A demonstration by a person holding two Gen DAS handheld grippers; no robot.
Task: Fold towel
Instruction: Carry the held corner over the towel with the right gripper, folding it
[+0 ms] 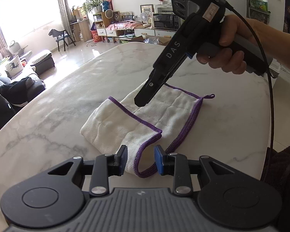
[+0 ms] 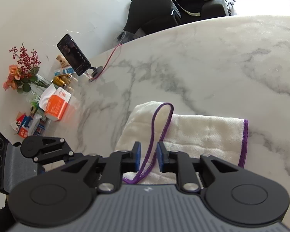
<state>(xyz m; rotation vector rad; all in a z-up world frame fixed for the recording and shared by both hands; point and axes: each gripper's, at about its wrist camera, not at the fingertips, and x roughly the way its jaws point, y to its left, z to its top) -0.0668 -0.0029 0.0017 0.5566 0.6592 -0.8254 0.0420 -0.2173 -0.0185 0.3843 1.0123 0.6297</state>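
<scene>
Left wrist view shows the towel (image 1: 145, 119) lying on the worktop (image 1: 67, 100), doubled over unevenly, edges not squared. My left claw (image 1: 141, 159) gapes around its near hem; my right claw (image 2: 147, 155) straddles the purple edging, unclenched. Tidying remains, I judge.

- Left wrist view: set low and close over the marble table (image 1: 48, 119), facing along the table toward the living room.
- Right wrist view: set close above the towel (image 2: 193, 133), facing across the table toward the wall-side clutter.
- Shared by both: towel and tabletop.
</scene>
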